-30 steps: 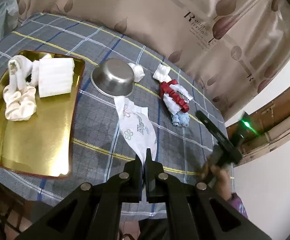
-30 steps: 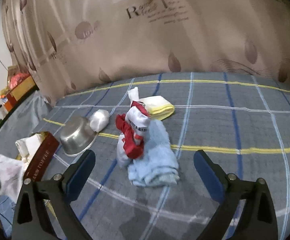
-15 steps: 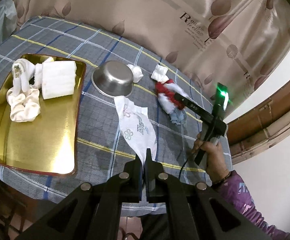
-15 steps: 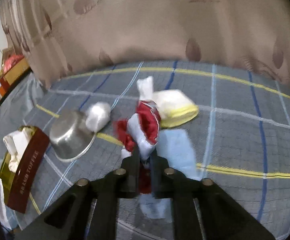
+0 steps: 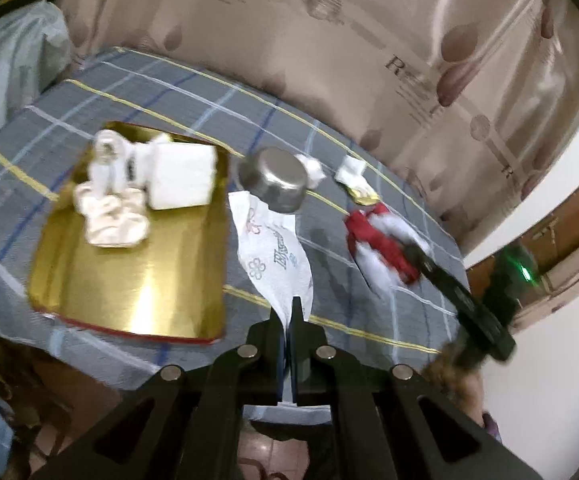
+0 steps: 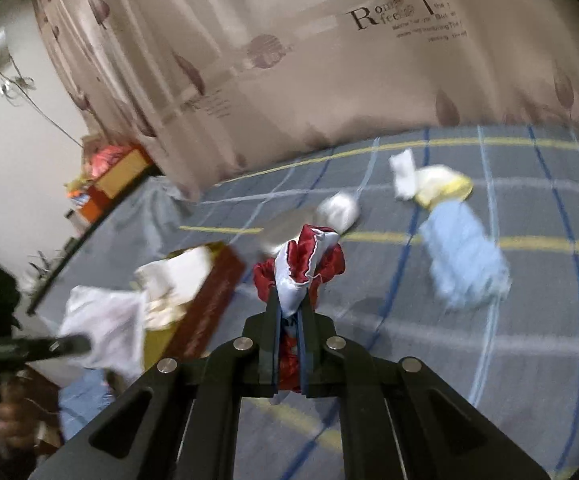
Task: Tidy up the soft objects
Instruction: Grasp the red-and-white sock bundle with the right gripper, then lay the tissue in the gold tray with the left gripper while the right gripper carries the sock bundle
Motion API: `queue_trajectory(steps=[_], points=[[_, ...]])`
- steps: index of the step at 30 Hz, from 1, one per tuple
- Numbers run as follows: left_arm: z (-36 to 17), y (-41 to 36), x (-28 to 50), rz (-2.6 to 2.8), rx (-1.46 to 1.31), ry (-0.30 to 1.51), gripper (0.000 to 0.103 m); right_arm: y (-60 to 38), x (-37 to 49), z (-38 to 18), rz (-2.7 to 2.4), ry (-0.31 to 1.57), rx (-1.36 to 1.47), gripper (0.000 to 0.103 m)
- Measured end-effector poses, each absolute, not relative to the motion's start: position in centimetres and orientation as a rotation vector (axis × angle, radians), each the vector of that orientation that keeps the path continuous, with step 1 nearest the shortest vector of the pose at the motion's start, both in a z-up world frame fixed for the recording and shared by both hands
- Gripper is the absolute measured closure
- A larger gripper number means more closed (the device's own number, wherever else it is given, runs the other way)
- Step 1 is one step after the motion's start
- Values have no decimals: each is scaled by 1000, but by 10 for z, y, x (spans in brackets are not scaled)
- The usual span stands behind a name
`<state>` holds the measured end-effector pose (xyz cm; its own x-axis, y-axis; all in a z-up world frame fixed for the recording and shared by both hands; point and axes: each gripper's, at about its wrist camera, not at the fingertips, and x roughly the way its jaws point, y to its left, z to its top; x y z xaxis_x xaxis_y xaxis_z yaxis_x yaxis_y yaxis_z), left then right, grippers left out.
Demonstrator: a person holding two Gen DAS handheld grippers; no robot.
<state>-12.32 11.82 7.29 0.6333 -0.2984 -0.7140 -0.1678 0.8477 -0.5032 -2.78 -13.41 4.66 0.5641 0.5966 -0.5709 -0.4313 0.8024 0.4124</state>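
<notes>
My left gripper (image 5: 291, 312) is shut on a white printed tissue cloth (image 5: 273, 256) that hangs above the table right of the gold tray (image 5: 137, 292). The tray holds a folded white towel (image 5: 181, 178) and cream socks (image 5: 109, 216). My right gripper (image 6: 289, 304) is shut on a red-and-white cloth (image 6: 305, 264) and holds it lifted above the table; it also shows in the left wrist view (image 5: 377, 244). A light blue cloth (image 6: 461, 256) and a white-and-yellow cloth (image 6: 437, 184) lie on the plaid table.
A steel bowl (image 5: 277, 184) stands upside down beside the tray, with a small white bundle (image 5: 313, 168) behind it. A patterned curtain (image 6: 329, 80) hangs behind the table. The table's near edge (image 5: 89, 360) lies just below the tray. Boxes (image 6: 117, 172) stand at far left.
My right gripper has lifted the red-and-white cloth off the blue cloth and carried it left toward the tray. My left gripper has moved closer to the tray, still holding the tissue cloth.
</notes>
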Motion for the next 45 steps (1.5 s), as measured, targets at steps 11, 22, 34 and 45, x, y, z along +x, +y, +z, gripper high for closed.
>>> queue_trajectory(steps=[11, 22, 34, 45], points=[[76, 175, -156, 75, -554, 852, 102, -136, -72, 55, 631, 769, 300, 96], [39, 209, -144, 189, -468, 910, 102, -129, -79, 66, 644, 764, 284, 96], [4, 228, -128, 204, -480, 956, 102, -116, -79, 70, 664, 781, 257, 96], [-3, 224, -129, 255, -414, 971, 59, -110, -81, 69, 666, 801, 257, 96]])
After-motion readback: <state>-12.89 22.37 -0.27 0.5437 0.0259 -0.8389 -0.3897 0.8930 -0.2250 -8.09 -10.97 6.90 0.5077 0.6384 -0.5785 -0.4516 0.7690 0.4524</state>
